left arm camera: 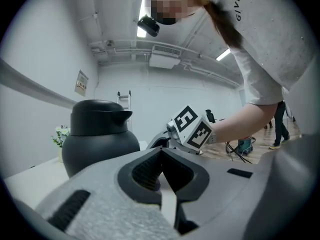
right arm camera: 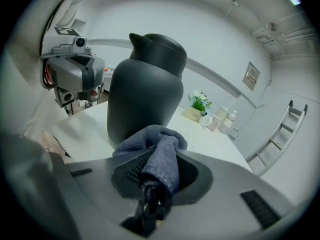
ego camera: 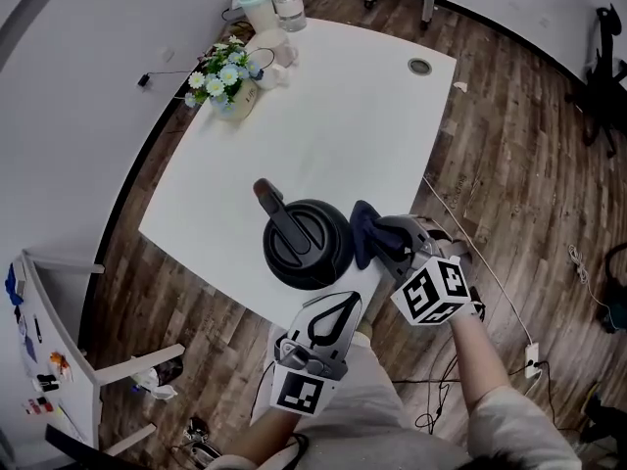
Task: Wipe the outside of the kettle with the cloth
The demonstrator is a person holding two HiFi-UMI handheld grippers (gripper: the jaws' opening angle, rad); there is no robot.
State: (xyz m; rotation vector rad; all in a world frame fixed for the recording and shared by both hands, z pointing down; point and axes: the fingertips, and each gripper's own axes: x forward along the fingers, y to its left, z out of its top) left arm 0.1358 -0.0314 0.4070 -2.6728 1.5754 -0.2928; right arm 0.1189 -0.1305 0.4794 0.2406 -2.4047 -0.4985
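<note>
Cloth point(ego camera: 364, 233) beside kettle point(ego camera: 312, 243), contact unclear.

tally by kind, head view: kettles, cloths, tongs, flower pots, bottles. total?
Kettle: 1
Cloth: 1
Tongs: 2 (left tongs shut, nothing in them; right tongs shut on the cloth)
Flower pot: 1
Bottle: 1
Total: 6
</note>
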